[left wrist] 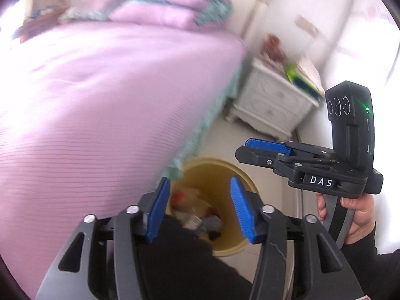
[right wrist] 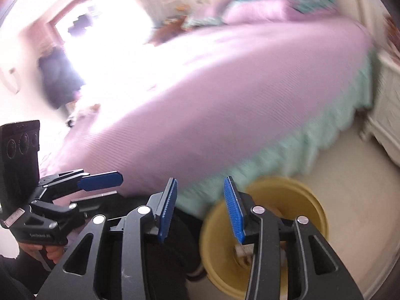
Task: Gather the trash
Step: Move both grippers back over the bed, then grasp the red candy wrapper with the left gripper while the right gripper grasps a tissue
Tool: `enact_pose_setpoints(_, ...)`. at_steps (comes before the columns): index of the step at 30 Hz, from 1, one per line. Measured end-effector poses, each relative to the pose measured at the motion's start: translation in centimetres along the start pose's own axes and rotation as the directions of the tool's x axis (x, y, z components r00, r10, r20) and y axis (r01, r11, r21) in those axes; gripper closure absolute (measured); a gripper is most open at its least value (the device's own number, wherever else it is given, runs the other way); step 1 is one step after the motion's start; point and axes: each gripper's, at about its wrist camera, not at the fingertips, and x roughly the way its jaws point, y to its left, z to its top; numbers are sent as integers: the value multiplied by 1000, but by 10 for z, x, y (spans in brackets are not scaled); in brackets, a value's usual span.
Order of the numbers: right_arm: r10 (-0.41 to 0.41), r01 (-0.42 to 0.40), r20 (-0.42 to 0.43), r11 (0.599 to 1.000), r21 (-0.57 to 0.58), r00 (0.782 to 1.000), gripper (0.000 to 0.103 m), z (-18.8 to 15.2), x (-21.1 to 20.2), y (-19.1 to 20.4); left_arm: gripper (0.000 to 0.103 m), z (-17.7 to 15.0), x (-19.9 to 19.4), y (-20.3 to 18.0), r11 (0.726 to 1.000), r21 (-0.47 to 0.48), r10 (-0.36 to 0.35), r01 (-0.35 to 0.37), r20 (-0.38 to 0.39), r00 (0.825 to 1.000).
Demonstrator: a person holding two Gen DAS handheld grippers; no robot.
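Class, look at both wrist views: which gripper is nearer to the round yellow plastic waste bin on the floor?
Left, though narrowly. The left gripper hangs over the round yellow plastic waste bin, which shows between its fingers. The right gripper hangs beside it, nearer the white nightstand.

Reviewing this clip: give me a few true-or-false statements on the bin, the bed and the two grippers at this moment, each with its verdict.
1. The round yellow plastic bin stands on the floor beside the bed with the lilac ribbed cover. True.
2. The bin is empty. False: crumpled wrappers and other trash lie inside it.
3. The left gripper holds a piece of trash. False: its blue pads stand apart with nothing between them.
4. The right gripper has nothing between its jaws. True.
5. A white bedside cabinet with drawers stands past the bin, by the head of the bed. True.
6. The bed skirt is red. False: it is pale green.
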Motion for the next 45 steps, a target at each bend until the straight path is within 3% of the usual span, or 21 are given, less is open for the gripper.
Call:
enact_pose_setpoints(3,55,-55,1,996,-76,998,63,19,16,36,44,-2,-34,25,996,-52,73,-70,61,995)
enact_pose_setpoints(4,75,-74,3,992,-106,997,59,26,21,51,44,-3,-44,33,993,-67,98,-92,80,992)
enact_pose_setpoints(8,130,-125,18,977,-174,991,39,45,39,95,24,-10,-88,65,971,-156,204,-181,145,968)
enact_pose_setpoints(10,158,-146,47,970,-194,986,20,53,44,115,8,-14,-108,80,943,-209,297,-259,177,939)
enact_pose_setpoints(11,172,-158,53,966,-205,984,17,57,47,125,4,-18,-118,89,925,-240,344,-295,197,918)
enact_pose_setpoints(15,239,-218,41,935,-280,970,8,68,64,169,4,-29,-155,130,873,-364,422,-326,226,878)
enact_pose_setpoints(17,252,-229,35,923,-310,967,8,73,70,184,4,-33,-171,148,835,-429,472,-345,237,849)
enact_pose_setpoints(23,262,-238,30,913,-332,965,8,93,106,227,4,-49,-206,208,734,-571,567,-367,219,794)
enact_pose_setpoints(27,256,-250,-29,906,-343,966,8,106,146,251,4,-48,-213,236,687,-612,607,-392,188,772)
enact_pose_setpoints(32,293,-291,-48,893,-344,955,9,123,183,272,4,-48,-218,273,658,-616,638,-432,153,755)
enact_pose_setpoints(36,327,-326,-76,841,-432,942,26,133,209,300,4,-39,-213,293,637,-615,659,-465,122,742)
enact_pose_setpoints(42,273,-294,-116,816,-498,955,50,147,256,326,4,-27,-205,331,631,-624,652,-462,103,752)
enact_pose_setpoints(45,255,-278,-117,820,-500,960,54,152,269,329,4,-24,-204,348,623,-636,645,-455,88,759)
